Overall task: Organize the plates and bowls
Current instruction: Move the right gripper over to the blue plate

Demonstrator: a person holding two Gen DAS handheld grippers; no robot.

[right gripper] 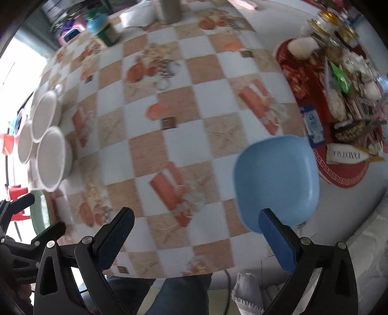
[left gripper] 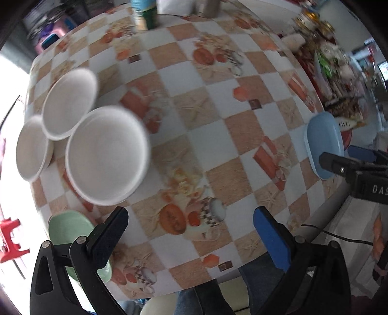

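Three white bowls cluster at the table's left: the biggest (left gripper: 106,155), one behind it (left gripper: 70,104) and one at the edge (left gripper: 32,147); they also show in the right wrist view (right gripper: 52,158). A pale green plate (left gripper: 70,227) lies at the near left edge, partly behind my left finger. A light blue plate (right gripper: 276,179) lies at the near right, also in the left wrist view (left gripper: 323,145). My left gripper (left gripper: 191,232) hangs open and empty above the table's near edge. My right gripper (right gripper: 196,235) is open and empty too, its right finger over the blue plate's near rim.
The checkered tablecloth (left gripper: 206,135) covers the table. A red tray (right gripper: 339,135) crowded with jars and packets fills the right side. A green bottle (right gripper: 104,29) and a metal cup (right gripper: 169,9) stand at the back. A person's legs (right gripper: 179,290) are below the near edge.
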